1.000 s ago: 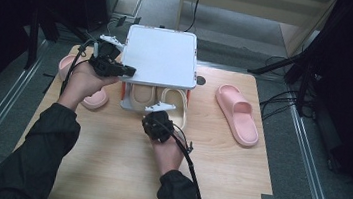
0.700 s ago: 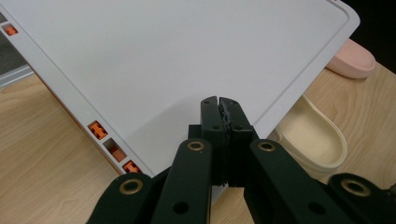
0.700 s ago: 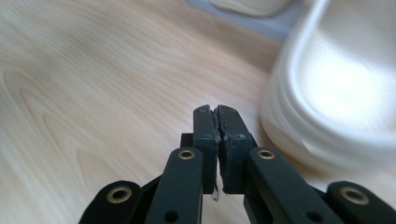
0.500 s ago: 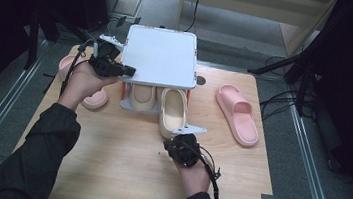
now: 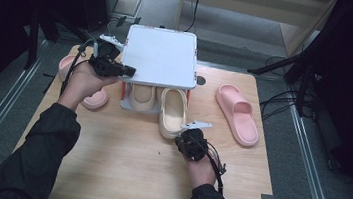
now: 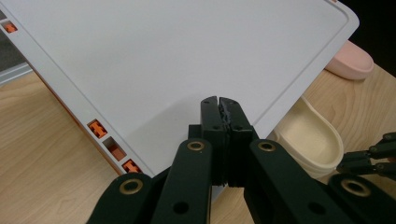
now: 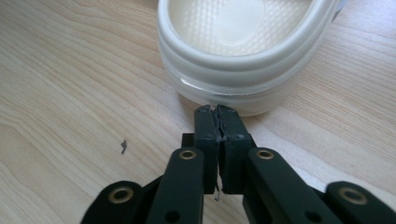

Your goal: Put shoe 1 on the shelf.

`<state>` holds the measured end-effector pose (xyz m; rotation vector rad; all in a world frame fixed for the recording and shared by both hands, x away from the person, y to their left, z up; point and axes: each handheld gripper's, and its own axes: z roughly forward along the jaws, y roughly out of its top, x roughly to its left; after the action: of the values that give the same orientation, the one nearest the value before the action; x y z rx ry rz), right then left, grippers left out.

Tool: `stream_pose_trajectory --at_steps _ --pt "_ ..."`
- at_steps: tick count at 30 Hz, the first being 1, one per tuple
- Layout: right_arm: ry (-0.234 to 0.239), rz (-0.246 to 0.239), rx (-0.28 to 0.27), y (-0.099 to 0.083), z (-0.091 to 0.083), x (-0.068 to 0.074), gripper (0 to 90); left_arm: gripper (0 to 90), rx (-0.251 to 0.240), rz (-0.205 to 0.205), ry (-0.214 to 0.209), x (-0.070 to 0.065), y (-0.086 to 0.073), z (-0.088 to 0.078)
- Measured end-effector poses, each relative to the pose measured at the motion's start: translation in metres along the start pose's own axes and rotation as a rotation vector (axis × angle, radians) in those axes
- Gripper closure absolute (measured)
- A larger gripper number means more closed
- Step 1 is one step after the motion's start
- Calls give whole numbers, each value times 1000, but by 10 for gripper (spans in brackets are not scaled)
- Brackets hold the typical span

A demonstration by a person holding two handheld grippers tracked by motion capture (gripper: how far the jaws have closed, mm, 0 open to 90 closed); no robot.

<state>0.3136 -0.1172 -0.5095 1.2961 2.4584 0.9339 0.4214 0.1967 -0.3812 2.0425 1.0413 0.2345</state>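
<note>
A white two-level rack (image 5: pixel 159 57) stands at the table's far middle. One cream slipper (image 5: pixel 142 98) lies under it, and a second cream slipper (image 5: pixel 173 114) sticks out of its front, heel toward me. My left gripper (image 5: pixel 130 70) is shut with nothing in it, its tips over the rack's top near the front left corner (image 6: pixel 219 100). My right gripper (image 5: pixel 185 135) is shut and empty, low over the wood. Its tips (image 7: pixel 215 111) sit right at the heel of the protruding cream slipper (image 7: pixel 238 70); I cannot tell whether they touch it.
A pink slipper (image 5: pixel 237 114) lies on the table right of the rack. Another pink slipper (image 5: pixel 91 99) lies left of the rack, partly under my left hand. Bare wood stretches from the slippers to the near edge. Metal rails run along both sides of the table.
My right hand has moved to the right and back toward the near edge, uncovering the protruding cream slipper. The left hand and the rack have not moved.
</note>
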Motion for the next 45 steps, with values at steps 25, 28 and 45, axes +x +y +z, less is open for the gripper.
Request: stream_pose_trajectory --at_steps 25,28,45 --pt "-48 29 -17 62 45 -10 883 891 -2 -2 -6 1 0 0" --pt "-56 44 -25 65 49 -13 872 891 -1 0 -5 1 0 0" --pt "33 27 -73 54 23 -14 770 691 6 -45 -9 -1 1 -5"
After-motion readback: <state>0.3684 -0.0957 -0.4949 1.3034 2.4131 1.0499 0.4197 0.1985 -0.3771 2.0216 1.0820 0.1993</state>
